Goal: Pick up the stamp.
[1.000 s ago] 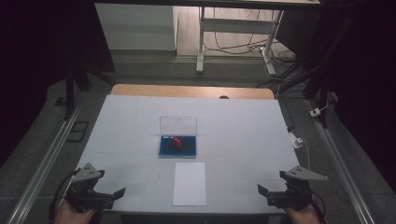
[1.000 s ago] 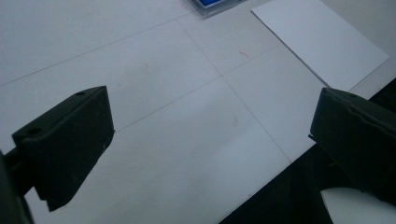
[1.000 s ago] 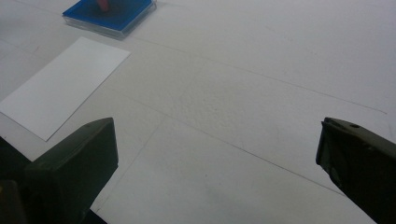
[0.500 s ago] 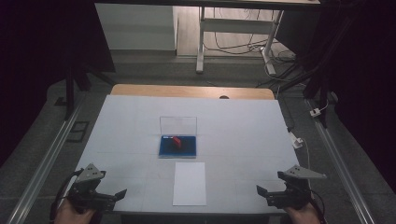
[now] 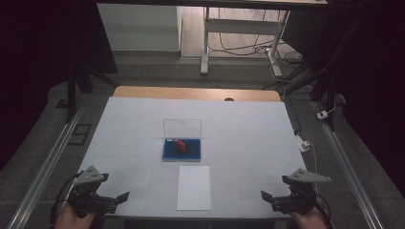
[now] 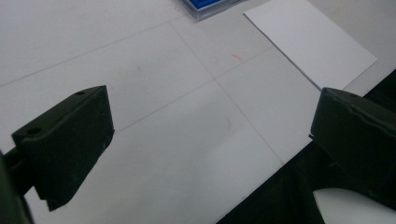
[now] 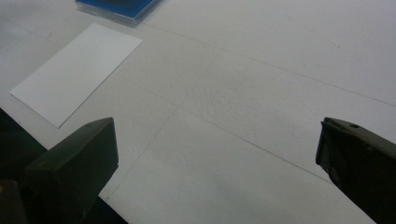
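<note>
Left tongs [image 5: 123,196], right tongs [image 5: 265,195] held apart, nothing gripped. White sheet [image 5: 194,187] lies flat on tabletop [image 5: 248,129]: likely creased or slid if pinched carelessly.

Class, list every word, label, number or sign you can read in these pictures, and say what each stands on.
None can be read.
White sheet: blank.
Blue case with its clear lid: no print legible; the red thing inside is too small to tell.
Hand-held grippers: no markings legible.
</note>
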The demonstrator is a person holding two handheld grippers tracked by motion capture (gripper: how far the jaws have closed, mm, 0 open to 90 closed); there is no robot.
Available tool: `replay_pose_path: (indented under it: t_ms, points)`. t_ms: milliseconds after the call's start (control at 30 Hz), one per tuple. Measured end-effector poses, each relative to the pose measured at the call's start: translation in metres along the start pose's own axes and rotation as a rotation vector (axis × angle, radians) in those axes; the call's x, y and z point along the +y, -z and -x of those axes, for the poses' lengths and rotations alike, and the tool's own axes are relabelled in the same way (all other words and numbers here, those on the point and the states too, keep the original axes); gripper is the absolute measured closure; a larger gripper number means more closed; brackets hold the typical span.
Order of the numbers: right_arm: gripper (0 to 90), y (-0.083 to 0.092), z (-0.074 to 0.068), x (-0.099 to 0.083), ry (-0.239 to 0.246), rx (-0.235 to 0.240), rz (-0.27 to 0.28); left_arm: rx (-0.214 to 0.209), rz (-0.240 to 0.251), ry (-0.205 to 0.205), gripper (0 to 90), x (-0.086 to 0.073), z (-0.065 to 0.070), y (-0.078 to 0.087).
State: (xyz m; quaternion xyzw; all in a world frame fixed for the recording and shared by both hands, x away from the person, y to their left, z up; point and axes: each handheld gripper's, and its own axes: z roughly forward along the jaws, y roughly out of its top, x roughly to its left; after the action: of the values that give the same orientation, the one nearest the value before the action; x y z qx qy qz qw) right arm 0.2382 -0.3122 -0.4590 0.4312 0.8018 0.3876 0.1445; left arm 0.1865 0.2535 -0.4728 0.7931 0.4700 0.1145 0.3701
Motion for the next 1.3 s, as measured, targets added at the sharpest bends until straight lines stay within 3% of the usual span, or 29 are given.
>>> replay_pose_path:
  t_ms: [300,633,867,1067,1300]
  points:
    - [0.0,0.0,0.0,0.0,0.014,0.002,-0.009,-0.03,0.024,-0.029,0.0,0.005,0.002,-0.001]
    - [0.0,-0.001,-0.001,0.0,0.016,0.008,-0.012,-0.026,0.033,-0.057,0.0,0.016,0.002,-0.006]
    - [0.0,-0.001,-0.001,0.0,0.017,0.009,-0.013,-0.059,0.041,-0.113,0.0,0.024,0.003,-0.019]
    - [0.0,-0.001,0.0,0.0,0.013,0.011,-0.012,-0.084,0.057,-0.121,0.0,0.029,0.002,-0.03]
    - [0.0,-0.001,0.0,0.0,0.011,0.011,-0.013,-0.111,0.037,-0.125,0.0,0.038,0.004,-0.042]
